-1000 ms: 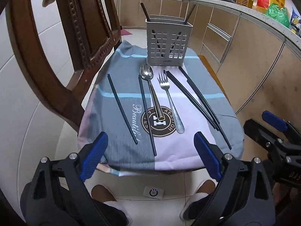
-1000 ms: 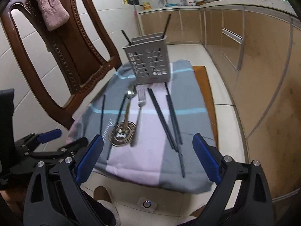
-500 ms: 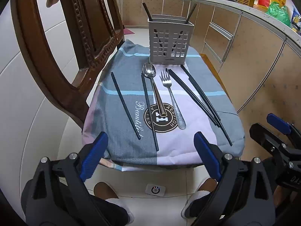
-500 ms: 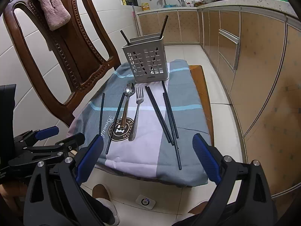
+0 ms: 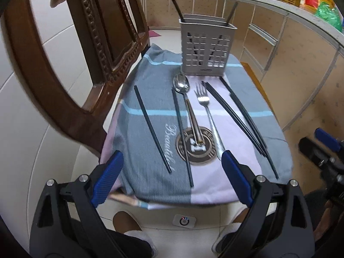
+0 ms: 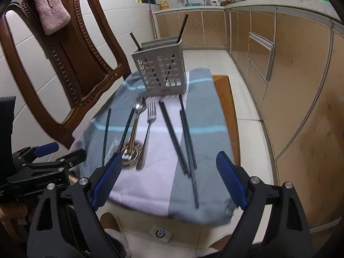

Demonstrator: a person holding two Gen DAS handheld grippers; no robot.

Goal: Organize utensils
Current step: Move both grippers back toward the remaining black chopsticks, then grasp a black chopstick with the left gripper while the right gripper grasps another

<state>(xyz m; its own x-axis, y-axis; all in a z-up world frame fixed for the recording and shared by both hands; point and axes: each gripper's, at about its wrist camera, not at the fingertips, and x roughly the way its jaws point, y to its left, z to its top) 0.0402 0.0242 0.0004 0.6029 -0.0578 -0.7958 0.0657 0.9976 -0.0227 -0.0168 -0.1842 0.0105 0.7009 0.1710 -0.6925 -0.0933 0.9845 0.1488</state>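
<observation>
A grey slotted utensil caddy (image 5: 206, 49) (image 6: 161, 71) stands at the far end of a striped cloth (image 5: 133, 161), with two dark chopsticks upright in it. A spoon (image 5: 182, 83) and a fork (image 5: 204, 101) lie side by side in front of it. Two single dark chopsticks (image 5: 150, 124) lie to their left and a bundle of chopsticks (image 5: 236, 116) to their right. My left gripper (image 5: 172, 159) hangs open over the cloth's near edge. My right gripper (image 6: 169, 159) is wide but closing, with nothing between its fingers, above the near ends of the right-hand chopsticks (image 6: 187, 142).
A carved wooden chair (image 5: 75, 53) with a pink towel (image 6: 49, 6) on its back stands close on the left. Kitchen cabinets (image 5: 301, 75) run along the right. The person's feet and a small white device (image 5: 184, 221) are on the tiled floor below.
Both grippers have come a little closer to the cloth, so their fingertips now overlap its near edge. The right gripper's fingers stand slightly narrower. The utensils have not moved.
</observation>
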